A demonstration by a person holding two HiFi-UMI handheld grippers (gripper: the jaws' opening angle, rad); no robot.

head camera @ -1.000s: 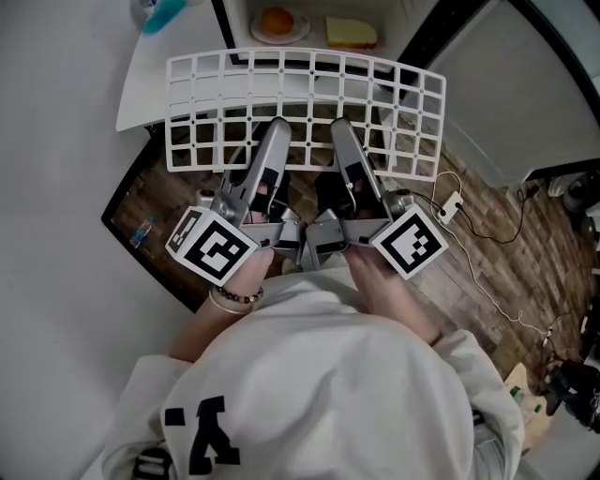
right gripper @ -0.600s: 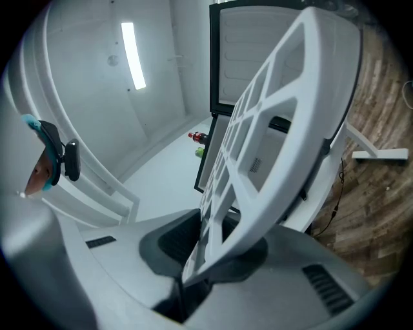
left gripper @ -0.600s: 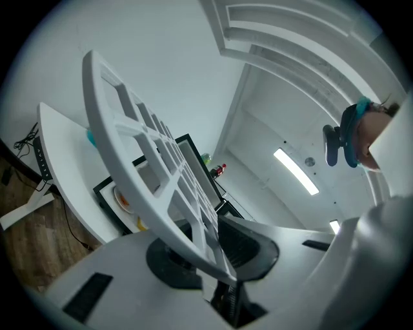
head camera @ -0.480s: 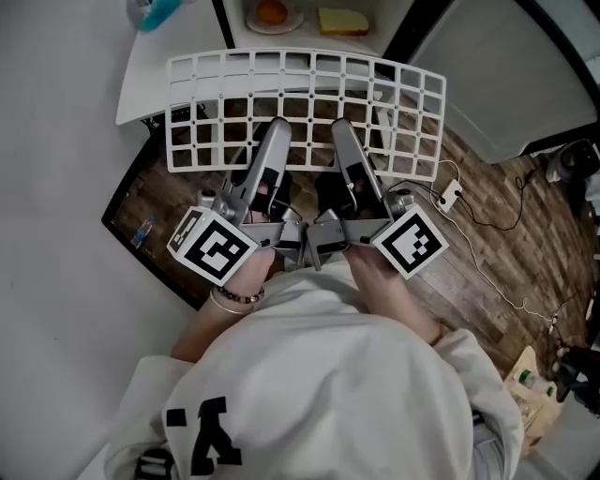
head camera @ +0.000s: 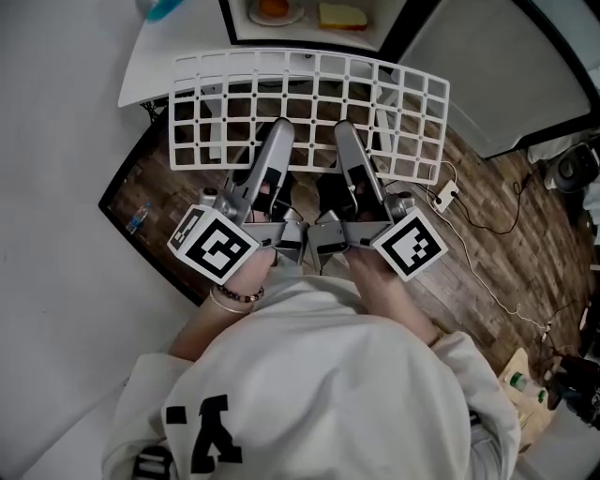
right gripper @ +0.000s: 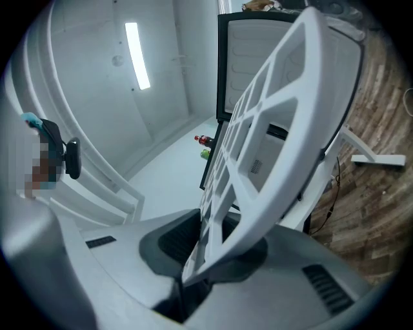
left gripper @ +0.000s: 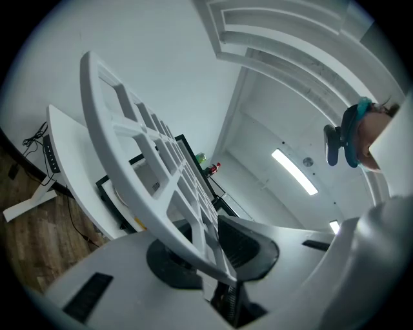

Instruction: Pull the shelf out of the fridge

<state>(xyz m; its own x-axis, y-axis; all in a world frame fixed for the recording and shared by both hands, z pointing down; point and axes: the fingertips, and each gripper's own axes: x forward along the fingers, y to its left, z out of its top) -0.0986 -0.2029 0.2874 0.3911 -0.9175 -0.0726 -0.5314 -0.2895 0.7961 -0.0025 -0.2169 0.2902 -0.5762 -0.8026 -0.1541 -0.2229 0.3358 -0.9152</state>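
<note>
Nothing of the grip has shifted since the earlier frame; only the fridge point(head camera: 228, 23) opening, with its plate point(head camera: 274, 9) and yellow block point(head camera: 342, 15), now sits higher at the top edge of the head view, and the white grid shelf point(head camera: 309, 94) reads slightly further from it. The shelf appears clear of the fridge, held roughly level above the wood floor point(head camera: 487, 234), just in front of the opening. The left hand-held gripper point(head camera: 278, 128) and right hand-held gripper point(head camera: 342, 131) each clamp the shelf's near edge, side by side near its middle, jaws narrow with a rail pinched between the pads. 2 grips close together on 1 edge probably keep the wide, light grid from tipping sideways while it is drawn straight back. The pull looks essentially done.
</note>
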